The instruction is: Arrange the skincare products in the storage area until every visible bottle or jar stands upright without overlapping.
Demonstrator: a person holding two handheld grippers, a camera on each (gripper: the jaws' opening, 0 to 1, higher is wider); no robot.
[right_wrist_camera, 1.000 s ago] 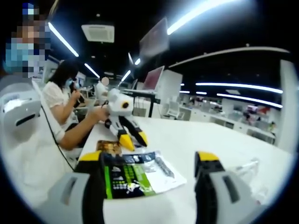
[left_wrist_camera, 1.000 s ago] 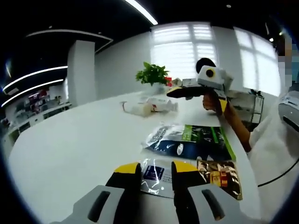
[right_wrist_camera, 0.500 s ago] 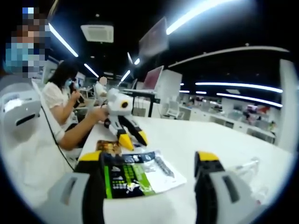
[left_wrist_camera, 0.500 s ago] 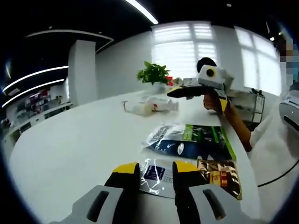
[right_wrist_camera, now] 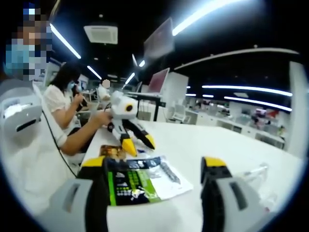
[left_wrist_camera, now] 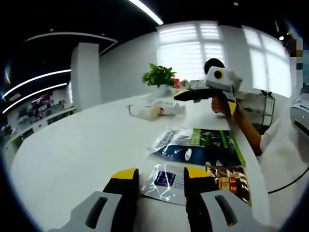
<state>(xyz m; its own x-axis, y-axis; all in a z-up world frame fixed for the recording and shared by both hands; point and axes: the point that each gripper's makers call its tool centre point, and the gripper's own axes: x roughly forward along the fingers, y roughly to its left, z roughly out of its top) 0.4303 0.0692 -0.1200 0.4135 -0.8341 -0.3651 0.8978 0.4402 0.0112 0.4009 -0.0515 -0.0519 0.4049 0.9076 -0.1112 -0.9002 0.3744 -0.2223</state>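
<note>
Here the left tool (left_wrist_camera: pixel 161 176) hovers low over the white counter (left_wrist_camera: pixel 72 145) with its jaws spread, and the small clear sachet (left_wrist_camera: pixel 165 179) with a dark label lies flat just ahead, showing between the two yellow tips, so the tool looks lined up to take it. Just beyond the sachet and to its right lies a brown-gold packet (left_wrist_camera: pixel 231 177), and past that a larger dark pouch with a green panel (left_wrist_camera: pixel 200 146), all flat on the counter. Farther ahead, near a potted plant (left_wrist_camera: pixel 158 76), a pale bottle (left_wrist_camera: pixel 157 109) lies on its side, which is judged to be the thing that needs standing up. The right tool (right_wrist_camera: pixel 153 166) is held above the counter with its jaws spread wide and nothing between them; the green-panelled pouch sits just in front of its left jaw and some clear plastic item (right_wrist_camera: pixel 255 173) lies beyond its right jaw, probably kept clear while the other hand works.
</note>
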